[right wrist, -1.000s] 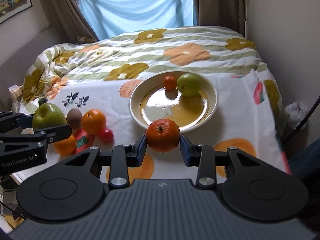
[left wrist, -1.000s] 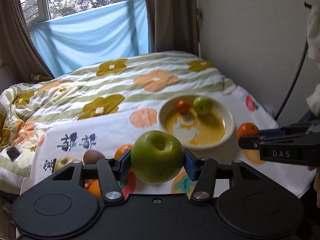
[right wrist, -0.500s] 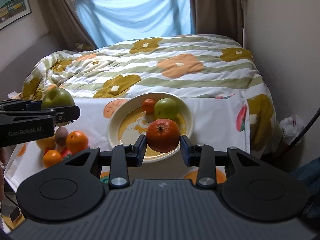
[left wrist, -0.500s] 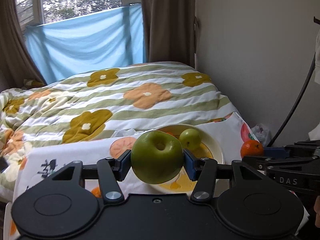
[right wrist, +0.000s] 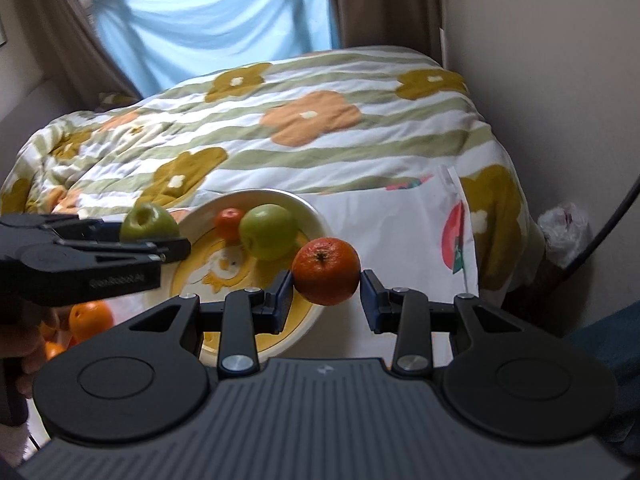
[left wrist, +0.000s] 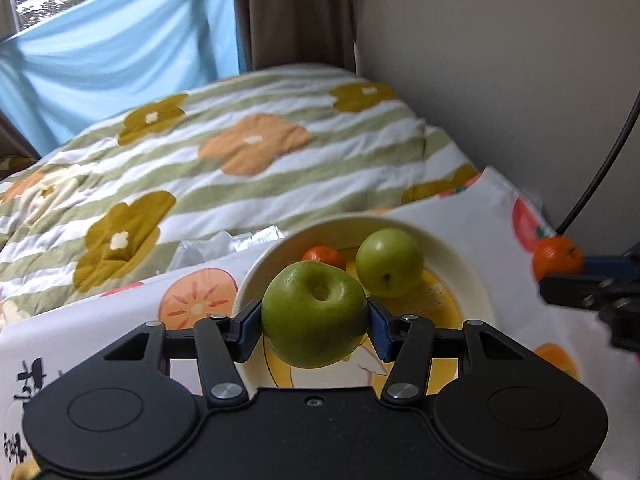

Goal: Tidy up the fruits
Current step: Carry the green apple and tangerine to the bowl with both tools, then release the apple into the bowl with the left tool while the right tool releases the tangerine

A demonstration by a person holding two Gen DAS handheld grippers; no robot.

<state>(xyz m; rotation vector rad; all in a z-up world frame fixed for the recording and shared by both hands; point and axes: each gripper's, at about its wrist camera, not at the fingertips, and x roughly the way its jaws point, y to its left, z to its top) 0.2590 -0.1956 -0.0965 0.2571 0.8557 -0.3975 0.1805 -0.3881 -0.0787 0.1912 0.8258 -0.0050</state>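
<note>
Left claw squeezed on a big green apple, one blue pad on each side, stem dimple facing up. Held up in the air over the near edge of the plate, likely so as to be dropped there with the other fruit. Skin smooth, shiny and all green, with no marks to be seen.

Right claw pinched on an orange, left pad tight on the peel, right pad so close that no sure gap could be told. Held above the right rim of the plate, probably waiting for a turn to go in too. Peel bumpy and deep orange, with a little dark star at the top.

On the plate already: a smaller green apple and a tiny orange fruit, touching, at the far side. Plate cream at the rim, yellow in the middle, with a picture on it. Set on a white cloth printed with fruit shapes, laid over a bed with a flowery quilt.

More oranges left on the cloth at the lower left, under the left claw, not yet sorted
</note>
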